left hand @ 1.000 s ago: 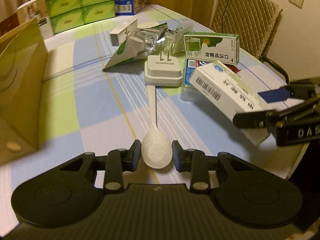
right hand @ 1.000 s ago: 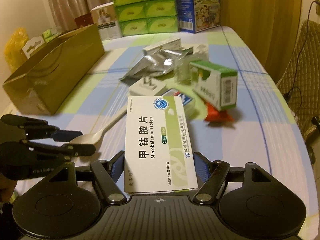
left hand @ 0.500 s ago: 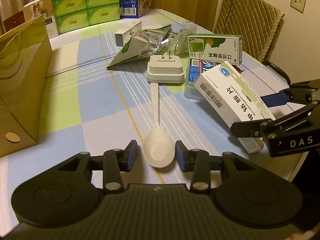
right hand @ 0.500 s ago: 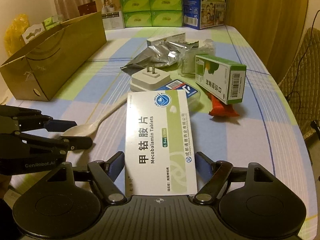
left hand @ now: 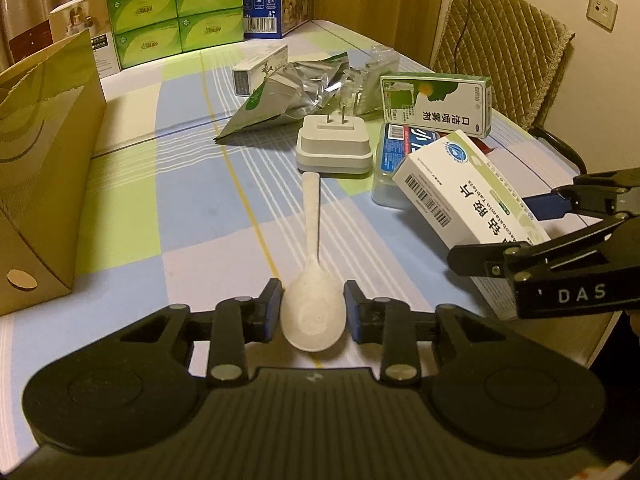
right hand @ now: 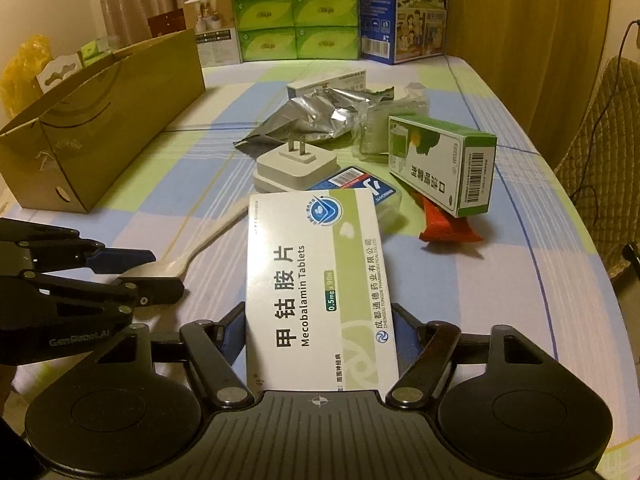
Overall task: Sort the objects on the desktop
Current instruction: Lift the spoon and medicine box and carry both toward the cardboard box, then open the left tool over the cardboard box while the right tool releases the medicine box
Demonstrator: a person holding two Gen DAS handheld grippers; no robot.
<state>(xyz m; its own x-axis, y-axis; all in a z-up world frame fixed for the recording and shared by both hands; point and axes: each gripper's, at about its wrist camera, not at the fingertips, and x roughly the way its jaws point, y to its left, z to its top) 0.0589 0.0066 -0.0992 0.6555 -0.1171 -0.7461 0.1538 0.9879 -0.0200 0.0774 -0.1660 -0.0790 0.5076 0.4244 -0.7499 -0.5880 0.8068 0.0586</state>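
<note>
The left gripper (left hand: 313, 312) has its jaws pinched on the bowl of the white spoon (left hand: 312, 280), handle pointing away toward the plug adapter (left hand: 334, 146); holding the wide end looks the surest purchase on something so flat. The right gripper (right hand: 318, 334) is clamped on the sides of the tablet box (right hand: 320, 284), label up and raised off the checked tablecloth (right hand: 500, 280), probably for carrying. The open paper bag (right hand: 104, 128) stands to the left, likely where both go. Foil pouch (right hand: 316, 114) and green box (right hand: 444, 164) lie unsorted beyond.
</note>
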